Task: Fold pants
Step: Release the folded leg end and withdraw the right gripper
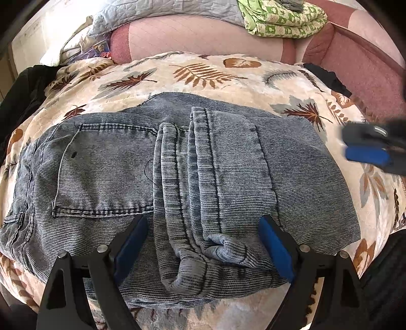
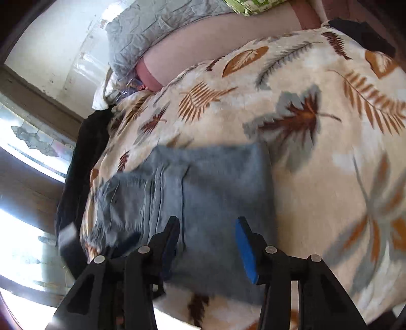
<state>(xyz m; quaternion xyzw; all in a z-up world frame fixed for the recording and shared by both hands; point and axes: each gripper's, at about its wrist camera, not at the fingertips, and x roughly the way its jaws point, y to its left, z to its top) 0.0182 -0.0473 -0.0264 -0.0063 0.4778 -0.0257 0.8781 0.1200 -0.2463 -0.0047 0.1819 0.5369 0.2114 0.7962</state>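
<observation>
Faded blue-grey corduroy pants (image 1: 101, 172) lie folded on a leaf-print blanket (image 1: 203, 73), back pocket to the left and the leg hems stacked down the middle. My left gripper (image 1: 203, 243) hovers over their near edge, jaws wide open on either side of the bunched hem, and the blue pads are not pressing on it. In the right wrist view, which is blurred, the pants (image 2: 215, 182) lie below my right gripper (image 2: 208, 236), which is open with nothing gripped. The right gripper (image 1: 368, 149) also shows beside the pants' right edge.
Black clothing (image 1: 22, 101) lies off the blanket's left side and a dark cloth (image 1: 327, 78) at its far right. Behind are a pink cushioned back (image 1: 203, 38), a grey quilt (image 1: 165, 12) and a green patterned cloth (image 1: 284, 20). A bright window (image 2: 30, 157) is at the left.
</observation>
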